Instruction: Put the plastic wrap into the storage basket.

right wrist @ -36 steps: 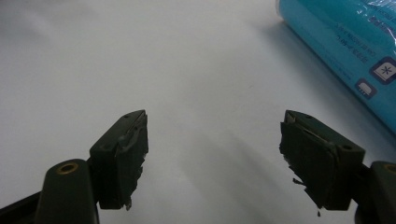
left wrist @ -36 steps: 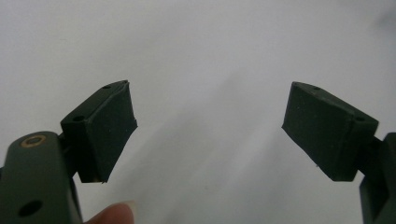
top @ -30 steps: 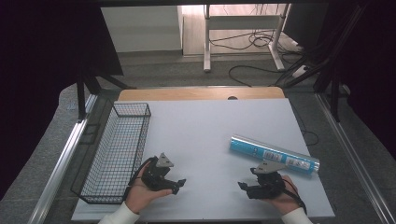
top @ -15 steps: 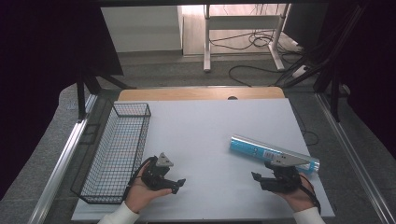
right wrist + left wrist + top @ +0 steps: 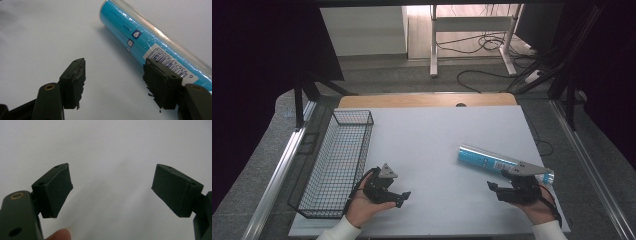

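A blue tube (image 5: 492, 160) wrapped in clear film lies on the white table (image 5: 437, 135) at the right, its barcode end nearest my right hand. My right gripper (image 5: 493, 189) hovers just in front of that end. In the right gripper view the tube (image 5: 140, 40) runs past the right jaw, outside the gap. The right gripper (image 5: 115, 75) has just been opening a little from a narrow gap, with nothing between its jaws. My left gripper (image 5: 403, 196) rests near the front edge, left of centre. Its jaws (image 5: 112, 187) stand wide open over bare table.
A long black wire basket (image 5: 337, 160) stands along the table's left edge, beside my left hand. A wooden strip (image 5: 427, 100) borders the far edge. Beyond the table are desk legs and cables (image 5: 482, 47) on the floor.
My right hand has shifted right and slightly up, coming in beside the tube's near end. The left hand and the tube have stayed put.
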{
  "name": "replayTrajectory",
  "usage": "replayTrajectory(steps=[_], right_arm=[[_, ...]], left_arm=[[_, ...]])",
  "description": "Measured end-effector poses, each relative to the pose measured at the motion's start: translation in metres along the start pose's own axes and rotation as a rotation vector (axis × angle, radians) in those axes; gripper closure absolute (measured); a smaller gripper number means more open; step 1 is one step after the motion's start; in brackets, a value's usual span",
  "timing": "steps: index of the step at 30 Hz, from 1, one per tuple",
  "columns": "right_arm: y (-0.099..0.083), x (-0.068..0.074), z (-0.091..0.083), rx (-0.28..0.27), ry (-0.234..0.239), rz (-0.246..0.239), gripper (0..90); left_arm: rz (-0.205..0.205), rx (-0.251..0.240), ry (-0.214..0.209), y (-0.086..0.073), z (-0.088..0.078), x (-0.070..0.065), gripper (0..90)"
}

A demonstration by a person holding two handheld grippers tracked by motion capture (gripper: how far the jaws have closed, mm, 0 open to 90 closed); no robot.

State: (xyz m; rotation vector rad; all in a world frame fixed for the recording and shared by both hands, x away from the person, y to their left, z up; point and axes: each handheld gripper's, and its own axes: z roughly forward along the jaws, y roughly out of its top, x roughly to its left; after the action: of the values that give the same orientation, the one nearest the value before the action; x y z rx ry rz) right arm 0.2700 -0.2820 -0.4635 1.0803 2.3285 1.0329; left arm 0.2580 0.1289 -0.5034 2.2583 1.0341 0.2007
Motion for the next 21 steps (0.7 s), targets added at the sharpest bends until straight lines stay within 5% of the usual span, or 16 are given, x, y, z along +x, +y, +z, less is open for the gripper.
replayTrajectory(steps=[5,12,21], right_arm=[[0.01,-0.005,-0.005,-0.005,-0.006,-0.017,31.5],[0.034,-0.03,-0.014,0.008,-0.045,-0.049,24.2],[0.06,-0.07,-0.006,0.156,-0.06,-0.127,20.1]], left_arm=[[-0.014,-0.012,-0.008,0.0,-0.003,0.003,16.0],[-0.012,-0.011,-0.013,0.002,-0.003,0.002,16.0],[-0.01,-0.017,-0.018,0.002,-0.004,0.002,16.0]])
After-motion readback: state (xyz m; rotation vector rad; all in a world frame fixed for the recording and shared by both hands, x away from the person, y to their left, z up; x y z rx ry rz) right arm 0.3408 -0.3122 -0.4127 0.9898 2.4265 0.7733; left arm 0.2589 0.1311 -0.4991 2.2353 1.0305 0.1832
